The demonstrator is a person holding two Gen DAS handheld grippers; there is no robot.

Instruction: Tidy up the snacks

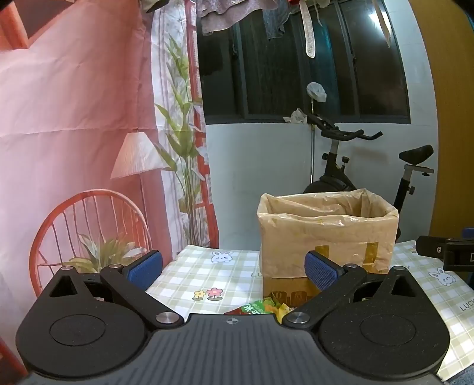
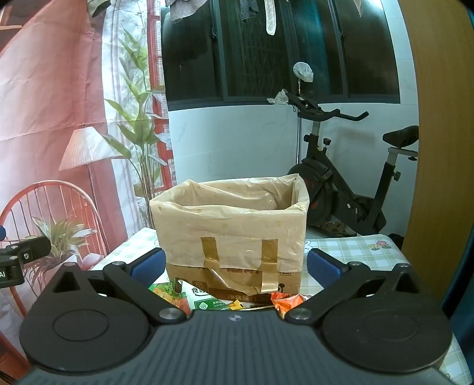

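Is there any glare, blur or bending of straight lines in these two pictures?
Left wrist view: a bright glare spot on the dark window, and the wall's edge bows at the right. Right wrist view: sharp on the lined box; the wooden panel curves.

The snack packets [image 2: 207, 299] are mostly hidden under the right claw's body, only their top edges peeking out. In the left view a green packet [image 1: 256, 308] barely shows. The box [image 2: 231, 234] interior stays out of sight behind its liner; the print on its base is unreadable.
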